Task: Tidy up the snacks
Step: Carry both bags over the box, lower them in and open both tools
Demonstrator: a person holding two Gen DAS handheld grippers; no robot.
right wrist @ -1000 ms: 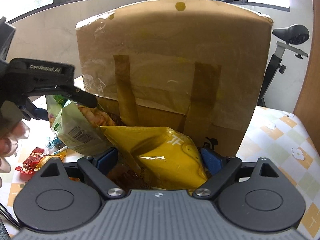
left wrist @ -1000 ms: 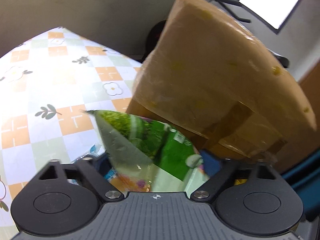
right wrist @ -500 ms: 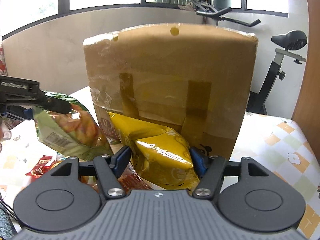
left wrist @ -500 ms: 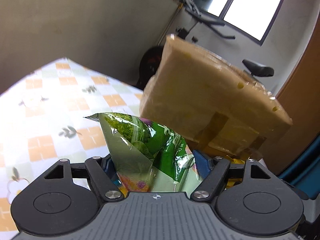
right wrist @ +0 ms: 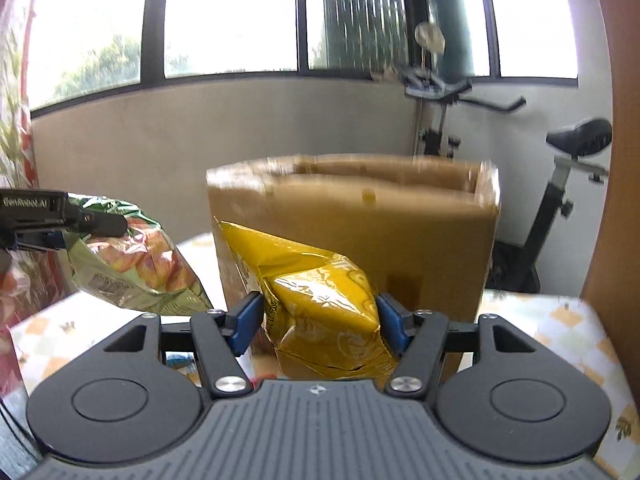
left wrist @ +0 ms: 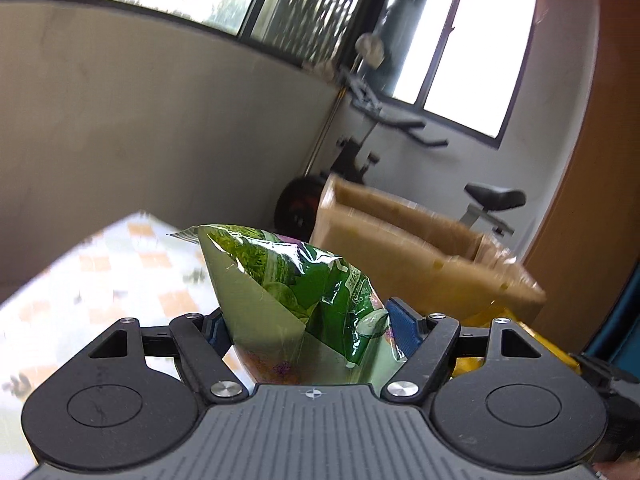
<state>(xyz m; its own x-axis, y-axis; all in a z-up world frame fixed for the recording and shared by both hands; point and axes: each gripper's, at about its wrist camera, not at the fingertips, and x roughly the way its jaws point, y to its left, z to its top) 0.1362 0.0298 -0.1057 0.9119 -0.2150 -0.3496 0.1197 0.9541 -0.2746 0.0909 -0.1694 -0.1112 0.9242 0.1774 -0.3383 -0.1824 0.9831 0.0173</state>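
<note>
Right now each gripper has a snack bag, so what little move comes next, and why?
Probably carry both bags forward over the box and let go. The left gripper is shut on the green bag, the right gripper on the yellow bag, both lifted off the table. The box's open top shows just ahead.

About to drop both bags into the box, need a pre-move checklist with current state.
1. Left gripper pinching green snack bag: ok; its jaws have just been closing on it.
2. Right gripper pinching yellow snack bag: ok; jaws have just been closing on it.
3. Cardboard box top open: ok.
4. Both bags lifted off the table: ok.
5. Bags above the box rim: not ok, both sit lower in view.
6. Room inside the box: cannot tell.
</note>
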